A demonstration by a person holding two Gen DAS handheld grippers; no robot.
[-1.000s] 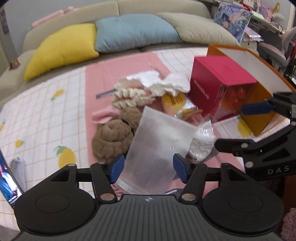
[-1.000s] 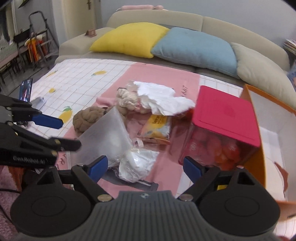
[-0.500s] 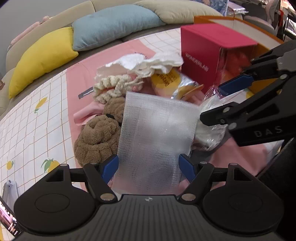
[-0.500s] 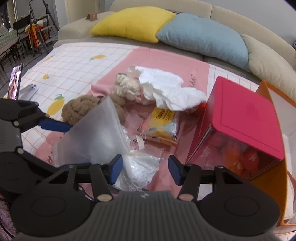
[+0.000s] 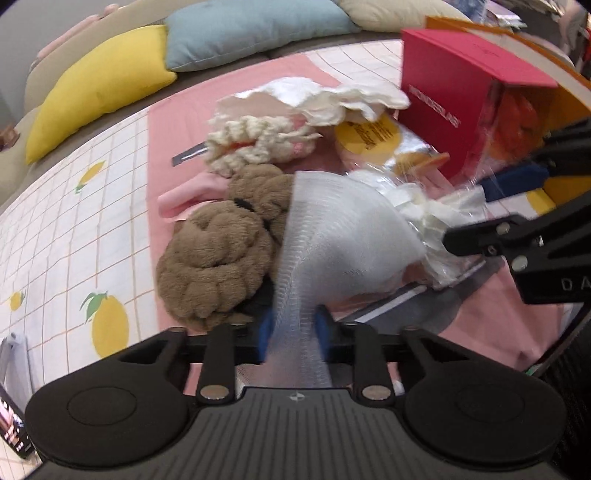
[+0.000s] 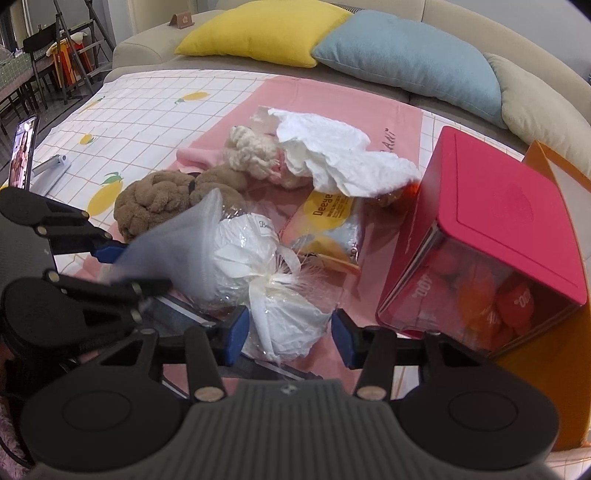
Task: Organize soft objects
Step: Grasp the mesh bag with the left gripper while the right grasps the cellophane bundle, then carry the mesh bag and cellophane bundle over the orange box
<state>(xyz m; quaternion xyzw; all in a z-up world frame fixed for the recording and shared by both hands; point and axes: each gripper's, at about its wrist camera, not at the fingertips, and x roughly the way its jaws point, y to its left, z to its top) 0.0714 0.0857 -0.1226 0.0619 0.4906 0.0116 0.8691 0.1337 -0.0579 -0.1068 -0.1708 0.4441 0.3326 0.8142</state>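
My left gripper [image 5: 291, 334] is shut on a white mesh bag [image 5: 332, 236], which also shows in the right wrist view [image 6: 177, 243]. My right gripper [image 6: 288, 332] is open, its fingers either side of a clear-wrapped white bundle [image 6: 280, 314] without squeezing it. That bundle shows in the left wrist view [image 5: 432, 214] beside the mesh bag. A brown plush [image 5: 218, 258] lies left of the mesh bag. A cream knitted plush [image 5: 255, 144] and crumpled white paper [image 5: 314, 96] lie behind it.
A red box [image 6: 491, 236] stands at the right against an orange box [image 6: 546, 350]. A yellow snack packet [image 6: 332, 214] lies in the middle. A phone on a stand [image 6: 22, 151] is at the left. Yellow [image 6: 258, 31] and blue [image 6: 410, 62] cushions line the sofa behind.
My left gripper has closed on the mesh bag, bunching it. My right gripper has moved forward and down around the wrapped white bundle, its gap narrower than a second ago.
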